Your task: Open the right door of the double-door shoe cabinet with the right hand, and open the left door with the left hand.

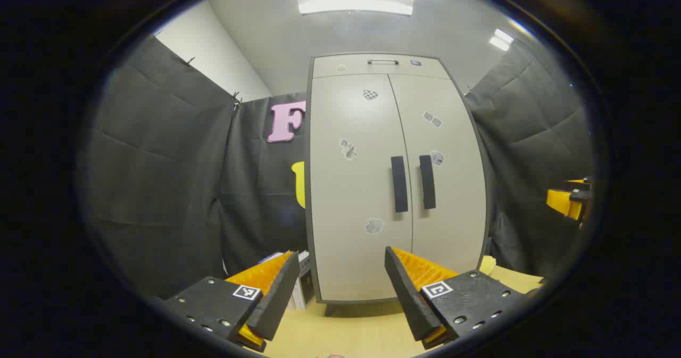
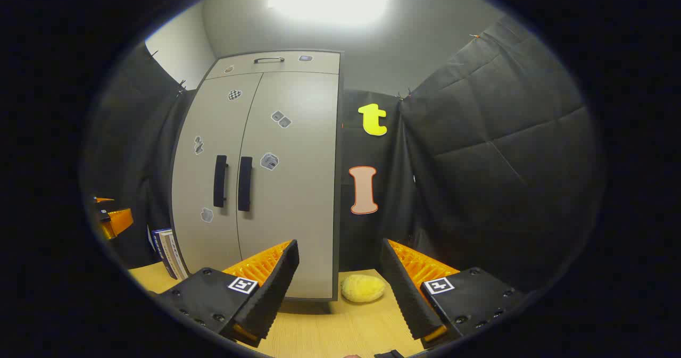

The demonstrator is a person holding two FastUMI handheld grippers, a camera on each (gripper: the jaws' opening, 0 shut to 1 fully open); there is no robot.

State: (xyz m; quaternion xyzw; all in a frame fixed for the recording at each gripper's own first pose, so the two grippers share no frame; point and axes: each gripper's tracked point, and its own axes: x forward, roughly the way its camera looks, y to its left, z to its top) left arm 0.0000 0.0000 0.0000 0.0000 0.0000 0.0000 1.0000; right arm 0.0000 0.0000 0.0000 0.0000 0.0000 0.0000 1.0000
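1. Booth: pale wood counter, black cloth walls.
2. Left tool: jaws wide, holding nothing, aimed at the cabinet, likely ready for its handle.
3. Right tool: wide, holding nothing, aimed past the cabinet's right edge.
4. Yellow lump, possibly a sponge, beside the cabinet.
5. Shoe cabinet: both doors closed; left handle, right handle side by side.
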